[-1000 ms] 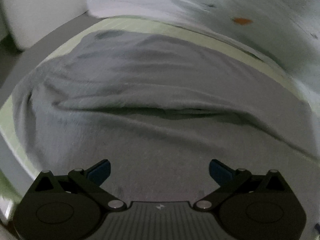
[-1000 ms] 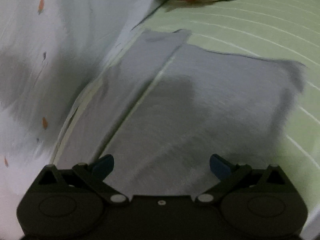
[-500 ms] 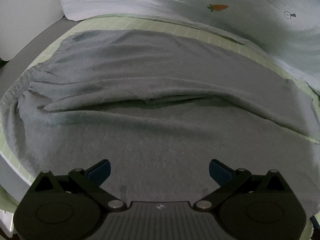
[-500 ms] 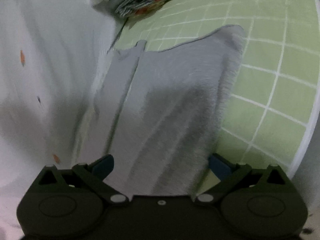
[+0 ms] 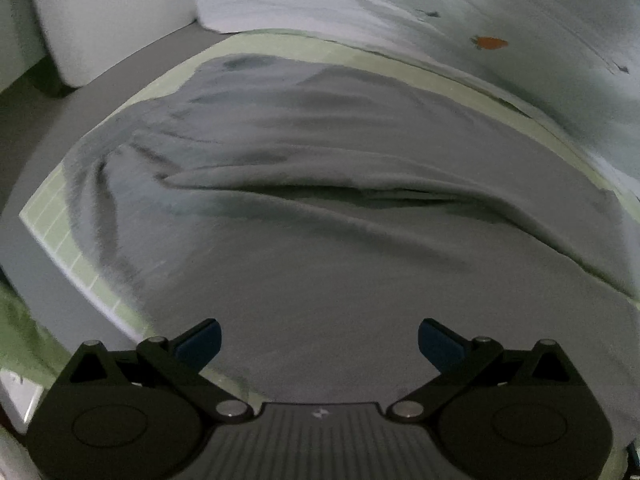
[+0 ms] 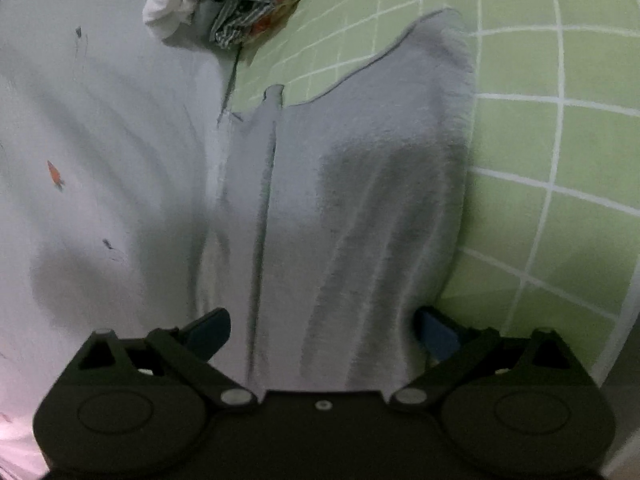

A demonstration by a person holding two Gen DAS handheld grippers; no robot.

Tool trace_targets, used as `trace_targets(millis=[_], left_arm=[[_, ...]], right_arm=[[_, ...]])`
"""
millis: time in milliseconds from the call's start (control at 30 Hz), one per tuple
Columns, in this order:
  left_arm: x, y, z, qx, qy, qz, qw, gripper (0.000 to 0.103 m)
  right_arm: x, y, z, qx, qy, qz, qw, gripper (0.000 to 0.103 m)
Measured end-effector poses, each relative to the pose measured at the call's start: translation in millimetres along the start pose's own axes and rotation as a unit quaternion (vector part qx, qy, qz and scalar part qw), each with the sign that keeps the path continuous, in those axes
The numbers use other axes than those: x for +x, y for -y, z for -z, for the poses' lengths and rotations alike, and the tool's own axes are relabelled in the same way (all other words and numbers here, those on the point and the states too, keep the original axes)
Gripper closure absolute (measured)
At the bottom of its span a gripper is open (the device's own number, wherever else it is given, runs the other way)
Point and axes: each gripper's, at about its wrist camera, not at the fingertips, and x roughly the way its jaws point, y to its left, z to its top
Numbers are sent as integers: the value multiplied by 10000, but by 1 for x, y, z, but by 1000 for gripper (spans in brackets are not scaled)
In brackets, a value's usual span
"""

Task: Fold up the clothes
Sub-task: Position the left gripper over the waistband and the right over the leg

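Left wrist view: the left gripper (image 5: 318, 338) hangs over the grey garment (image 5: 320, 240) on the green grid mat (image 5: 48, 216), jaws wide apart, holding nothing; since 0.5 s ago the view has tilted and blurred, so it is repositioning.

Right wrist view: the right gripper (image 6: 322, 330), jaws spread and empty, now straddles the garment's edge; a grab looks close; a pile of clothes (image 6: 224, 0) waits beyond.

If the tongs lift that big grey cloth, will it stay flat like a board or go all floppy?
Probably floppy: the grey cloth already lies in soft folds and ridges on the green checked mat. It would likely sag and drape from wherever it is pinched. Its surface looks fuzzy, so it should not slip easily. Both tongs, left and right, are open.
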Motion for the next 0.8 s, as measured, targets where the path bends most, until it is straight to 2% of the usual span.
trace_targets(millis=[167,433,633,800], left_arm=[[2,-36,-4,-566,38,-3,9984,0],[15,-107,-24,-1340,91,-176,9908,0],[41,-157,-50,-1496,-96,-544,9872,0],[66,-185,-72,-1501,-231,-569,9868,1]], right_arm=[[5,-14,6,-453,85,377,9982,1],[5,-12,20,-419,568,419,9966,0],[6,-16,41,-580,1100,554,9907,0],[8,-26,54,-772,1466,892,9821,0]])
